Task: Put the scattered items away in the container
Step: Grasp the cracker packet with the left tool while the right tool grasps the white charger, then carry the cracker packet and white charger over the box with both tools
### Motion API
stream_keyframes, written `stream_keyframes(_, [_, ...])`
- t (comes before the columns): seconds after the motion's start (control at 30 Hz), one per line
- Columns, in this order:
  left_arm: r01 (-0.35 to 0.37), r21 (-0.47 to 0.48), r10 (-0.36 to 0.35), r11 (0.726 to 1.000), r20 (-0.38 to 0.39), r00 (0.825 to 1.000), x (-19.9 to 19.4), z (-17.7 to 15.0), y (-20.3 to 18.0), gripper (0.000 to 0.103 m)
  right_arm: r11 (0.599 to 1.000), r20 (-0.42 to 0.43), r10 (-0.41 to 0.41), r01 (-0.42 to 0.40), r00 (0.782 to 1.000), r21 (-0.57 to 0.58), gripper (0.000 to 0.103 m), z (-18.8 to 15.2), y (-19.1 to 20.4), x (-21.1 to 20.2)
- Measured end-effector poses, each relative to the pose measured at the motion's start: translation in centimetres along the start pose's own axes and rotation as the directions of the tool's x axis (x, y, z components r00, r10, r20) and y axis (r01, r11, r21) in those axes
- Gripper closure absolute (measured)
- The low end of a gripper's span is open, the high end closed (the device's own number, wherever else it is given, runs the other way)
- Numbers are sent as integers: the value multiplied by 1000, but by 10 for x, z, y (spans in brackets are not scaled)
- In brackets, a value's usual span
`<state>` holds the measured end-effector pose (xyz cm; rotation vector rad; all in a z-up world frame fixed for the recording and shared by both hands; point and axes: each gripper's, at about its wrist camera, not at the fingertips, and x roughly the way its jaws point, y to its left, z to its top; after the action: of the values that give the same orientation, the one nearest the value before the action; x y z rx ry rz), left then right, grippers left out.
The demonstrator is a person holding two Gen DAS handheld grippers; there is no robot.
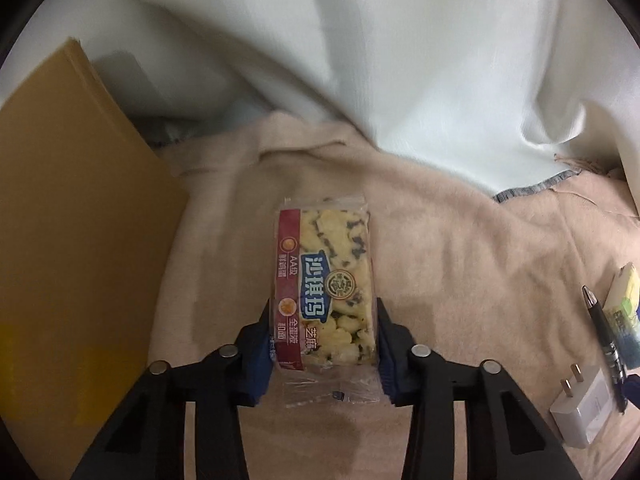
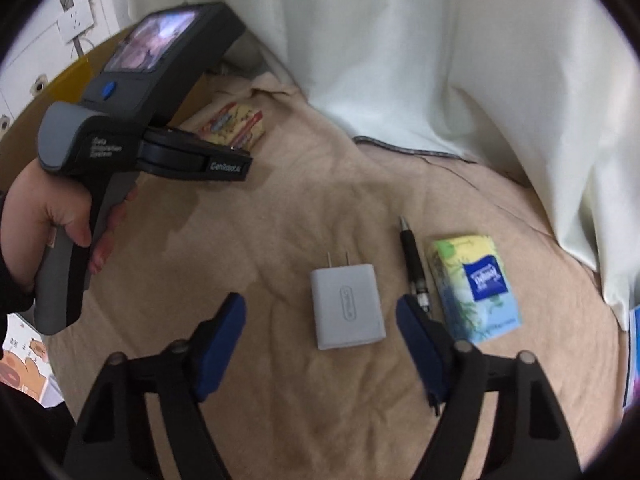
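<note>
A wrapped snack bar [image 1: 324, 280] with a red band and blue label lies lengthwise between the blue pads of my left gripper [image 1: 323, 306], which presses on both its long sides. In the right wrist view a hand holds that left gripper [image 2: 244, 160], with the snack bar [image 2: 232, 126] at its tip beside the brown cardboard box [image 2: 40, 120]. My right gripper [image 2: 320, 304] is open over the beige cloth, its fingers on either side of a white charger plug [image 2: 348, 308]. A black pen [image 2: 414, 264] and a tissue pack [image 2: 476, 284] lie just right of the plug.
The cardboard box wall [image 1: 60, 240] fills the left of the left wrist view. A white curtain [image 1: 400, 60] hangs behind the beige cloth [image 1: 460, 260]. The charger plug [image 1: 584, 408], pen [image 1: 604, 340] and tissue pack [image 1: 624, 312] show at that view's right edge.
</note>
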<state>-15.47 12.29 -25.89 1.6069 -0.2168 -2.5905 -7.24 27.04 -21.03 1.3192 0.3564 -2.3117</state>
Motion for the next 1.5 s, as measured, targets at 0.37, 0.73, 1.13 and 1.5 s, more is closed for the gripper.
stream_keyframes(0.37, [44,17,-44,999,3,999,-2,-3,10,61,999,-46,-30,30,999,-13,60,4,-4,21])
stream_keyframes(0.73, [80,49,-82,996,47,996,-45,-13,24,62,997,19,25,-27,999,79,61,6,-6,-23])
stream_keyframes(1.13, [183,85,-192,980,122,974,-156,-42,52,62,980,108,-10,-12,994,199,61,-1,-2,-95])
stream_keyframes(1.5, [199,65,-207,978,140,968,-191,-56,75,62,974,141,-26,-7,990,225,61,1,-1,-118])
